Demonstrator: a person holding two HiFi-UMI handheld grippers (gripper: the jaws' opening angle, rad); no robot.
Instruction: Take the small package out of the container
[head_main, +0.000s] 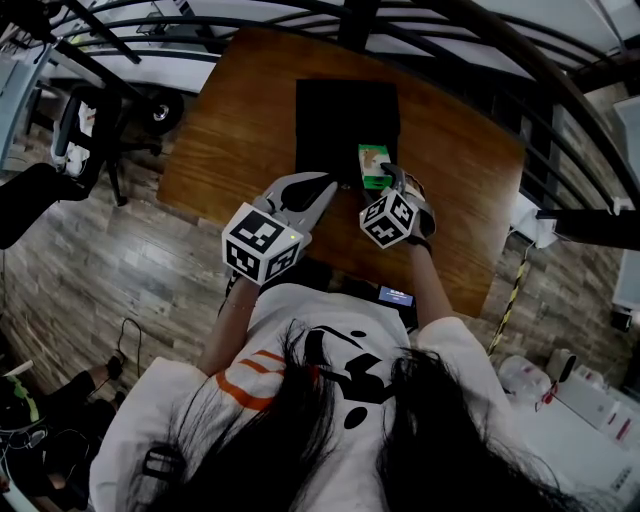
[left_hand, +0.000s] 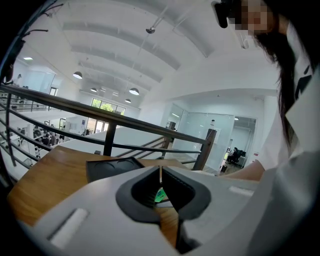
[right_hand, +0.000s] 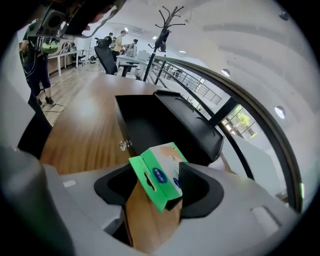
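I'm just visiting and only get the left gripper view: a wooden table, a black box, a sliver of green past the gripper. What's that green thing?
Observer: A small green package, shut in the right gripper.
Operator: Is it inside the box?
Observer: It looks lifted clear, by the black container's near edge; the right gripper view shows bare table under it.
Operator: Where's my gripper from there?
Observer: The head view shows the left gripper just left of the right one.
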